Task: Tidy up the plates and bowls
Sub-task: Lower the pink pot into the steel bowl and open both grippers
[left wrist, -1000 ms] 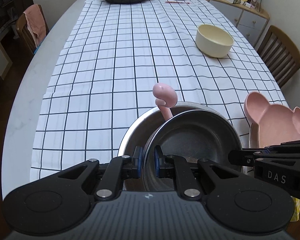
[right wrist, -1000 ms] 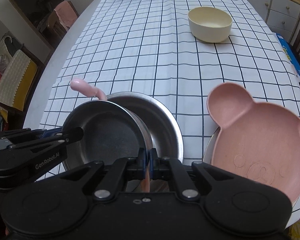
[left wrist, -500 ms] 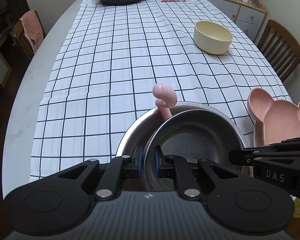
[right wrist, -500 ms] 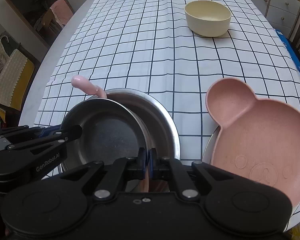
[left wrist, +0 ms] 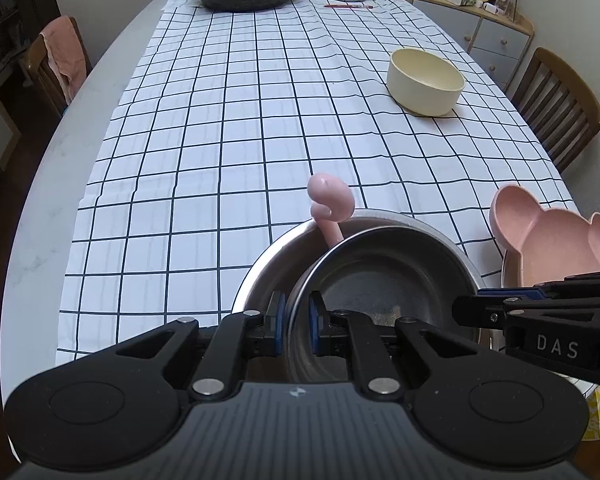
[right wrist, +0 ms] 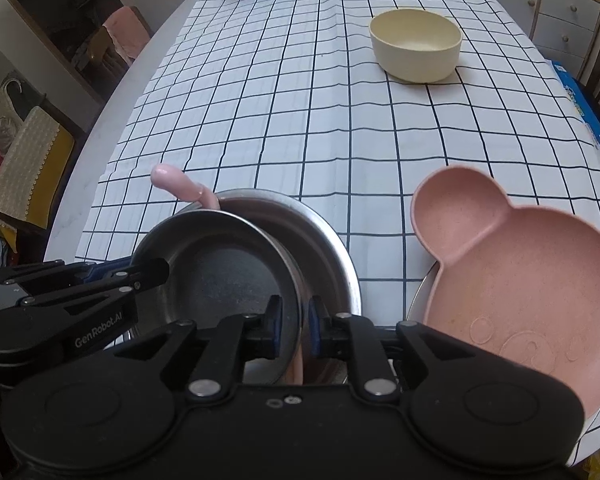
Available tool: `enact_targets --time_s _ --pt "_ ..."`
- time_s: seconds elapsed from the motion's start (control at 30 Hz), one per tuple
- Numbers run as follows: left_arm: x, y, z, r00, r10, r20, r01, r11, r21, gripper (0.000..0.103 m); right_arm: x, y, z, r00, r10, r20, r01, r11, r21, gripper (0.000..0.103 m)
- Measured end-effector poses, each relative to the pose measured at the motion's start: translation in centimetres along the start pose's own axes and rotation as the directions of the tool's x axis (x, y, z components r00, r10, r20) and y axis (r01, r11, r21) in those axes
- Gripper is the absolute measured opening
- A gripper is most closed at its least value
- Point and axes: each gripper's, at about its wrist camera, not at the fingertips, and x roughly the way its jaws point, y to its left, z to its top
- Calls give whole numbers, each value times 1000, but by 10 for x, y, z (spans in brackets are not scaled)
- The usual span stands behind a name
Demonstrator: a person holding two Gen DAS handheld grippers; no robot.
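Both claws on the small steel bowl, right over the big one!

Nearest us, our left claw (left wrist: 297,326) is clamped on the near-left rim of the small round stainless-steel bowl (left wrist: 384,280), and our right claw (right wrist: 294,330) pinches its rim on the opposite side. That bowl sits tilted inside the larger stainless-steel bowl (left wrist: 278,258), at the near end of the bench (left wrist: 80,128) under its white tablecloth with dark grid lines (left wrist: 240,120). Between the two bowls a pink plastic spoon handle (left wrist: 332,204) pokes up past the far rim. Just to the right we see the pink bear-shaped plastic plate (right wrist: 528,280) resting on another steel dish. Well beyond, a cream round bowl (left wrist: 426,80) stands upright, alone on the cloth.
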Motion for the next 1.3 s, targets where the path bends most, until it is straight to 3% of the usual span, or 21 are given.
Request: enact_targets --time_s 0.63,0.87,0.9,0.97,1.03,1.13,1.3 --pt "-35 -1 -7 997 -17 76 20 999 -40 15 -33 2 -5 995 23 95 -15 997 -81 36" --pt "-62 -7 -6 987 -50 150 59 997 -58 16 -54 7 -9 990 37 138 -19 991 -130 51" --pt "-65 -8 -6 986 -53 160 63 996 -57 18 -58 7 -9 988 40 147 -21 991 -134 54" --pt "-73 -10 -6 981 -60 187 72 995 -62 41 -65 7 -10 985 46 167 -21 989 -147 60" --pt "-83 -12 -8 968 -64 241 84 994 -74 56 -74 7 -11 980 55 191 -23 986 -165 64" --pt "-94 -16 -6 958 -69 280 91 994 -67 61 -89 6 -12 972 55 229 -13 983 -183 65" --pt "-106 -27 -2 944 -82 319 102 994 -46 69 -113 -2 -12 957 45 288 13 980 -197 80"
